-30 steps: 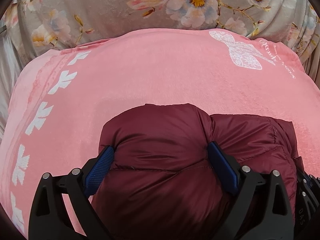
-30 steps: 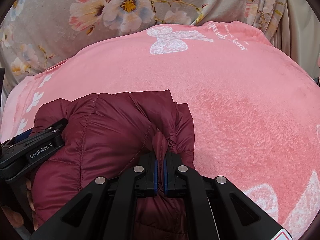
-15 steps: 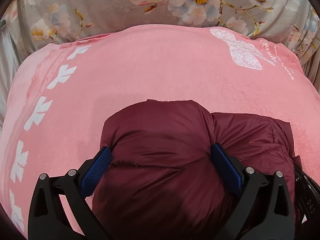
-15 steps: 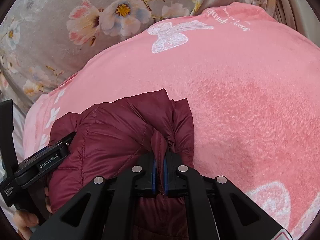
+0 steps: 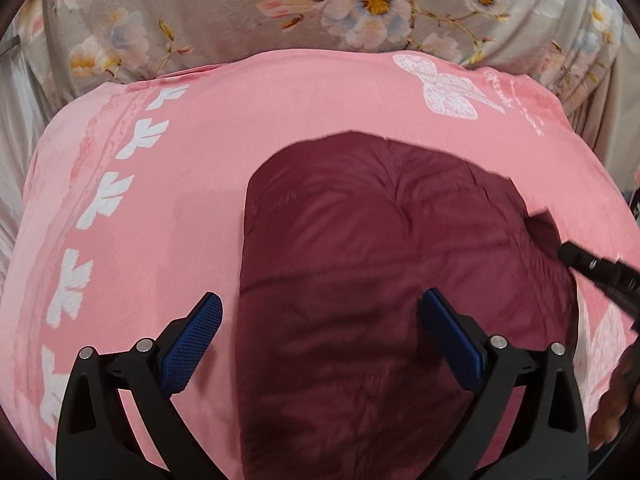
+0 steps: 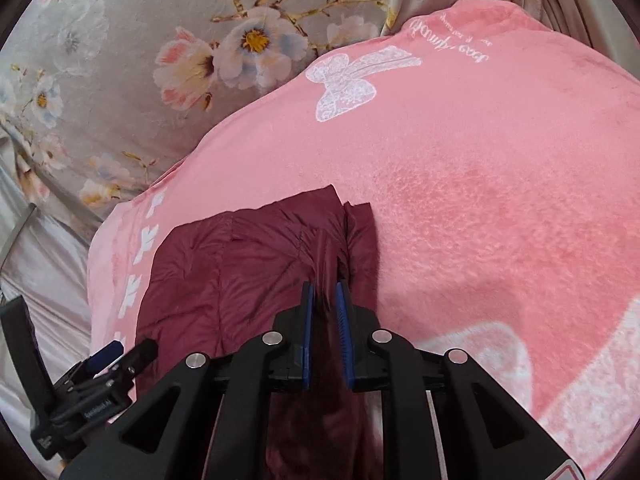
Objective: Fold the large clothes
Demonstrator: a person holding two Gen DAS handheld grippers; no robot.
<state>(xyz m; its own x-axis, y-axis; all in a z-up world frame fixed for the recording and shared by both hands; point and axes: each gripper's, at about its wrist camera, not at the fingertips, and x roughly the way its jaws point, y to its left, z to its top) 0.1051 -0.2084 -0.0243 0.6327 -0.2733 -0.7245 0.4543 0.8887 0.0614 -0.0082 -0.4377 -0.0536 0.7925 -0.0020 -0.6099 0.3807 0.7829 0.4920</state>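
the left gripper (image 5: 320, 320) hovers over the near left part of the dark red puffer jacket (image 5: 400, 260), its blue pads spread wide. its left pad (image 5: 192, 340) sits over the pink blanket (image 5: 180, 200) just off the jacket's left edge, and its right pad (image 5: 452, 340) sits over the jacket itself; neither is seen pinching cloth. the jacket lies bundled on the blanket, in front of and between the fingers, reaching away toward the white bow print (image 5: 448, 88). beyond the blanket lies a grey flowered sheet (image 5: 280, 12). at the right edge of the left wrist view the tip of the other tool pokes in over the jacket's right side.

in the right wrist view the left gripper (image 6: 100, 364) shows low at the left, beside the jacket (image 6: 240, 272). the right gripper (image 6: 325, 304) has its pads nearly together, clamped on a raised fold at the jacket's right edge. the fold runs up between the pads, with the blanket (image 6: 480, 200) to its right.
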